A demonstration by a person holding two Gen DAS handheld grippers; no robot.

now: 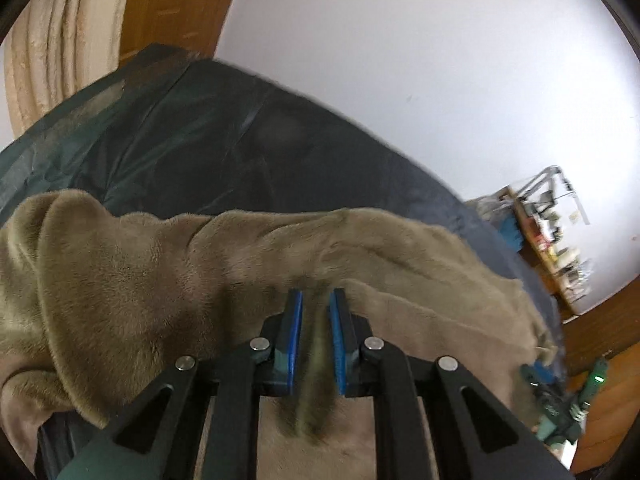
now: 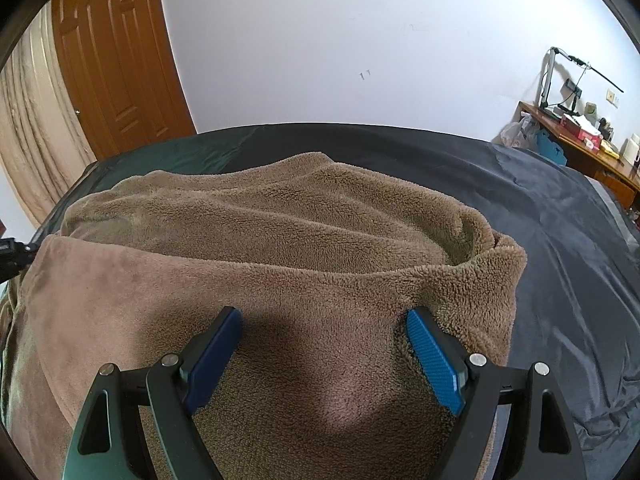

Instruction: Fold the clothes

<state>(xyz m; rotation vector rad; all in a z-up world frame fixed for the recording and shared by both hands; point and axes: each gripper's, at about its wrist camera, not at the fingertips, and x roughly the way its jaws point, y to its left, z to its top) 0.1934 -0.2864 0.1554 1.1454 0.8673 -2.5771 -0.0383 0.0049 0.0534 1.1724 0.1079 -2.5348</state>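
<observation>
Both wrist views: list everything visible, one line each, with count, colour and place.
fleece garment: one, tan-brown, spread on the bed
bed cover: one, dark green-grey, under the garment
door: one, brown wood, far left
curtain: one, beige, left of the door
desk: one, brown wood, cluttered, far right
wall: white, behind the bed
left gripper: black, blue pads, pinching a fleece fold
right gripper: black, blue pads, open over the fleece
</observation>
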